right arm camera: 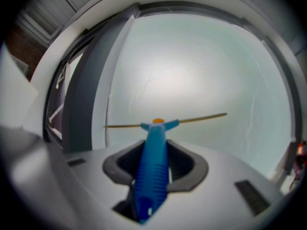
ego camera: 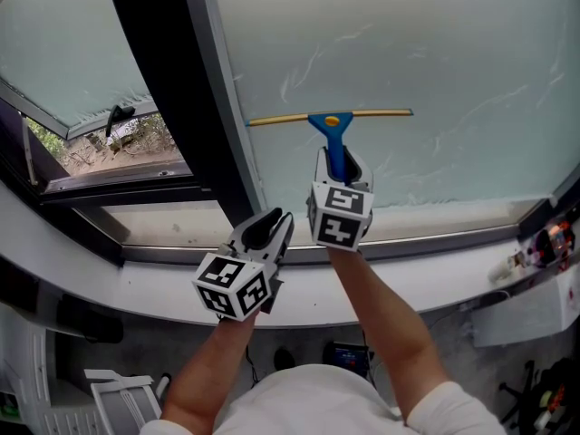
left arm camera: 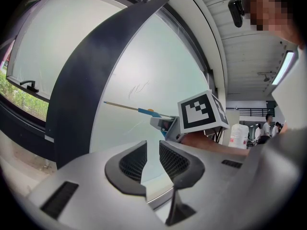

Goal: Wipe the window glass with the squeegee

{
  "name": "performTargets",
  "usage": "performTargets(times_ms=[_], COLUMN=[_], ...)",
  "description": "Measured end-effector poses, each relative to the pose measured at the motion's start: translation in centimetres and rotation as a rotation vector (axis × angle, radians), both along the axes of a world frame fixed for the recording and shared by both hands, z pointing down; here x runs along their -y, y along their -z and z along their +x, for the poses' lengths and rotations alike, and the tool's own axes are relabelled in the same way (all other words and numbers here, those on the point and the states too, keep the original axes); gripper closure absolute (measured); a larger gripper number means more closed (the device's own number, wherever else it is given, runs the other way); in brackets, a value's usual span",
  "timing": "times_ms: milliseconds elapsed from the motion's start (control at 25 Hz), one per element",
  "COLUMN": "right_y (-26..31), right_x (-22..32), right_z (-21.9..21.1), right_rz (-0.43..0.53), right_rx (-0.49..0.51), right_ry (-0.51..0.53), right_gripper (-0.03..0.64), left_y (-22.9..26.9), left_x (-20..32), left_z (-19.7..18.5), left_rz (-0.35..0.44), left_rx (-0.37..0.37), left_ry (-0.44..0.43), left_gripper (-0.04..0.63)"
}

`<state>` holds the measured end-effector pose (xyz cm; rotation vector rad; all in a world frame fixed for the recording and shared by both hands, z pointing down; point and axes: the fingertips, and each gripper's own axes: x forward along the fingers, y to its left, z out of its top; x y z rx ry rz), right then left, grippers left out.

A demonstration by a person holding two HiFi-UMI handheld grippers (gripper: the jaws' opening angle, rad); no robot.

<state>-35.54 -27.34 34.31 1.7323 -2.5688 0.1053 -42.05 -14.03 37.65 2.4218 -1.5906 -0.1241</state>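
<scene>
Off to the side there's a dark pillar (ego camera: 172,80) and a black latch handle (ego camera: 118,114), with dry bushes (ego camera: 136,143) outside. A white sill (ego camera: 435,279) runs underneath, with some wiry clutter (ego camera: 544,243) at its right end. On the floor: a white rack (ego camera: 118,397) and a dark gadget (ego camera: 347,356). Strip light (left arm camera: 283,67) overhead.

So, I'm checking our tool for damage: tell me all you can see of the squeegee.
The squeegee has a ribbed blue plastic-looking handle, an orange knob at its head and a thin yellowish blade bar, held level. The right gripper clamps the handle in its fingers; the blade seems to lie against the glass. No damage shows.
</scene>
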Motion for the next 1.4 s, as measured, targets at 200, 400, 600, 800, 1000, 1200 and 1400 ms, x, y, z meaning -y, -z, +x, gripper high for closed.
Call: performTargets(times_ms=[200,400,600,800,1000,1200,1400], right_y=[-1.1,-2.4,-4.1,-4.8,-5.9,-7.8,-9.0], right_x=[0.0,-0.1,-0.1,-0.2,-0.2,-0.4,-0.3], right_z=[0.1,0.2,0.2,0.2,0.2,0.2,0.0], right_rz=[-0.018,-0.03,-0.049,-0.04,-0.038,-0.048,-0.046], right_rx=[-0.004,-0.01,-0.01,-0.018,-0.021,-0.027,-0.035], right_ry=[0.001,0.004,0.003,0.005,0.004,0.005,-0.001], right_gripper=[0.465,0.465,0.465,0.465,0.465,0.465,0.465], left_y=[-0.4,-1.1,-2.2,-3.3,-4.3,-5.8,-7.1], left_x=[0.0,0.0,0.0,-0.1,-0.1,-0.2,0.1], left_z=[0.0,0.2,0.3,0.2,0.1,0.2,0.3], left_rz=[-0.009,-0.025,-0.046,-0.068,-0.087,-0.116,-0.137], left_rx=[-0.001,-0.004,-0.003,-0.004,-0.008,-0.017,-0.021], left_ry=[-0.003,-0.008,-0.014,-0.015,-0.019,-0.029,-0.043], left_gripper=[0.494,0.494,0.493,0.494,0.493,0.494,0.493])
